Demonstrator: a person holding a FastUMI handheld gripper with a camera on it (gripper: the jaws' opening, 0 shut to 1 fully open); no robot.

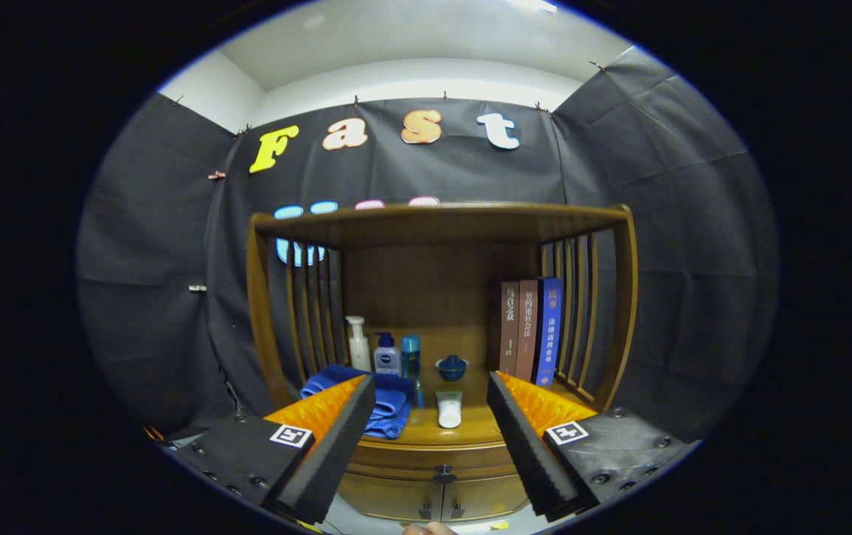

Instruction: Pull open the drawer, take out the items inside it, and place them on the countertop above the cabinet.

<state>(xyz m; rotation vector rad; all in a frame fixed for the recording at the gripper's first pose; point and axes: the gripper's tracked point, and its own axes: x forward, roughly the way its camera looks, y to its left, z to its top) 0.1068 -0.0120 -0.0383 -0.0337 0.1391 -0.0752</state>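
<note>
**Drawer shut, gripper wide open in front of cabinet**

Brown wooden drawer front with a dark round knob (pixel 443 472) sits closed just under the countertop, between the two fingers and slightly beyond their tips. Below it two wooden cabinet doors with small dark handles (pixel 440 509). Gripper (pixel 430 390) spread wide, nothing between the fingers, touching nothing.

Wooden countertop (pixel 470 427) above the drawer carries: white squeeze tube (pixel 449 409) lying flat near the front edge, folded blue towel (pixel 385 405) left of it, partly behind the left finger. Further back: white pump bottle (pixel 357 343), white bottle with a dark blue label (pixel 387 355), blue-capped slim bottle (pixel 411 357), small blue lidded bowl (pixel 451 366). Three upright books (pixel 531 334), two brown and one blue, stand at right against the slatted wooden side rail (pixel 578 312). Black cloth booth wall (pixel 158 260) behind.
</note>
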